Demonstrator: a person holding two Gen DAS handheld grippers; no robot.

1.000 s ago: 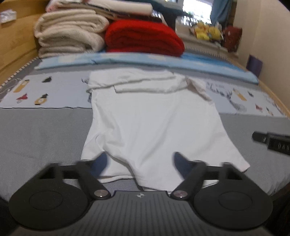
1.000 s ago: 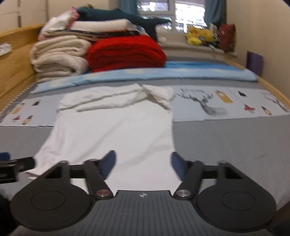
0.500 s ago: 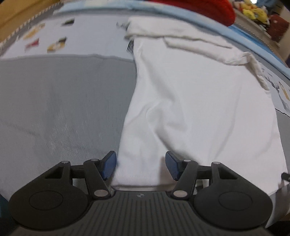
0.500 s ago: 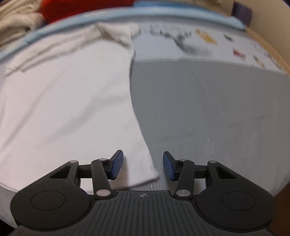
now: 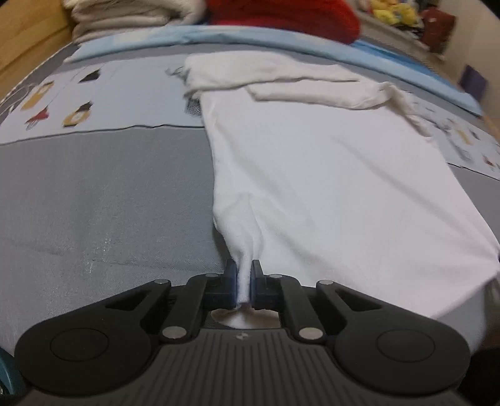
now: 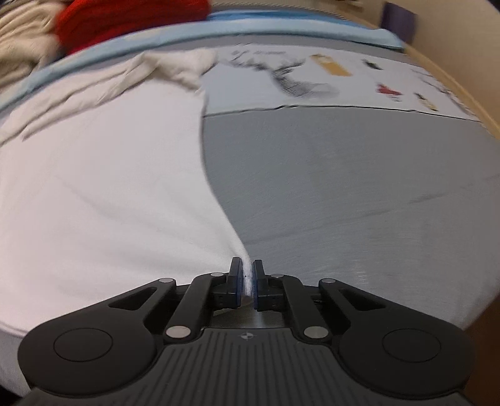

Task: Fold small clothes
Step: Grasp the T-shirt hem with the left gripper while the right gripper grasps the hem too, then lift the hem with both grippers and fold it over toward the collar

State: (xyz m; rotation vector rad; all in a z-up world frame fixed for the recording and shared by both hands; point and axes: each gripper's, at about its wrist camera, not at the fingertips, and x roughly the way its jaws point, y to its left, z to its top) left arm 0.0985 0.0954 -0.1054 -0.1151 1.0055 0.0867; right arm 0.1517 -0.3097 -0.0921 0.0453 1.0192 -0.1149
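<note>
A white T-shirt (image 5: 328,175) lies flat on the grey bed cover, its sleeves folded in across the far end. My left gripper (image 5: 243,274) is shut on the shirt's near left hem corner, with cloth bunched between the blue pads. In the right wrist view the same shirt (image 6: 103,187) fills the left half. My right gripper (image 6: 247,278) is shut on its near right hem corner.
The grey bed cover (image 5: 93,200) spreads around the shirt, with a printed light panel (image 6: 328,81) beyond. A blue sheet (image 5: 250,34), red blanket (image 5: 281,12) and cream folded blankets (image 5: 131,12) pile at the far end. A wooden bed frame (image 5: 28,37) runs along the left.
Both grippers have closed from open onto the shirt's near hem corners. Each moved in low over its corner during the last second.
</note>
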